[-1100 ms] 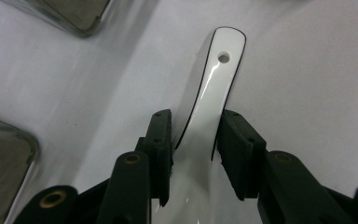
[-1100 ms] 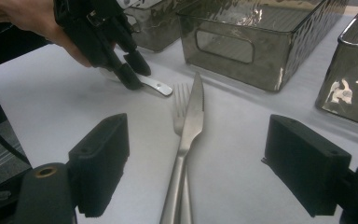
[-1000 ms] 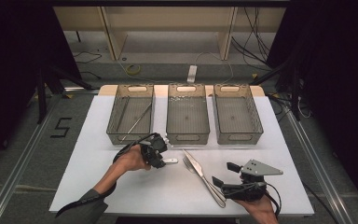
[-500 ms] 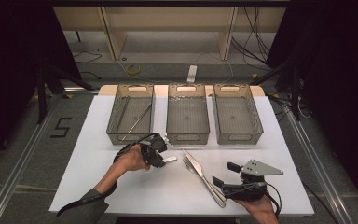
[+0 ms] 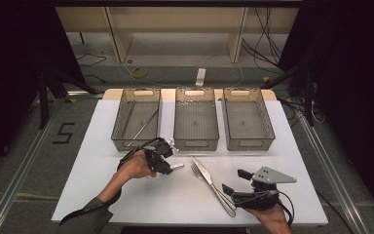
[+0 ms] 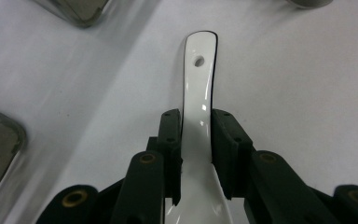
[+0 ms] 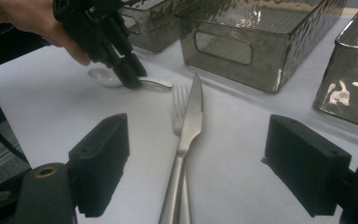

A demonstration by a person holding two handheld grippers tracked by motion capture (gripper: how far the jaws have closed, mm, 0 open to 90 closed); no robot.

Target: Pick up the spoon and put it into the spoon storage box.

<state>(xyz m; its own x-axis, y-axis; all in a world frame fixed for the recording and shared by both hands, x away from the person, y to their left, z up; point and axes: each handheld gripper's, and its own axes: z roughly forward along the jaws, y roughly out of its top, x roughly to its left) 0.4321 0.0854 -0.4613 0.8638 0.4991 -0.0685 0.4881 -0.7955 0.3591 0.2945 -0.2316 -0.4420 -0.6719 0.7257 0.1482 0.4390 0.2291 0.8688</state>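
Left claw clamped on the white spoon, right claw idle and gaping

Nearest me, my right claw (image 5: 234, 181) hangs spread with nothing in it, beside one knife (image 5: 209, 176) lying against one fork (image 7: 181, 100). My left claw (image 6: 196, 128) has just been closing and now pinches the one white spoon (image 6: 199, 79) by its handle, flat on the counter (image 5: 102, 146). That glazed handle looks slick; I fear it slides or pivots out when lifted. Beyond stand three bins (image 5: 196, 122), one rod (image 5: 143, 125) in the left one.

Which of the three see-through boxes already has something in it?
The left bin, behind the spoon-holding left hand-held gripper: a thin metal stick lies slanted inside. The middle bin and right bin look empty.
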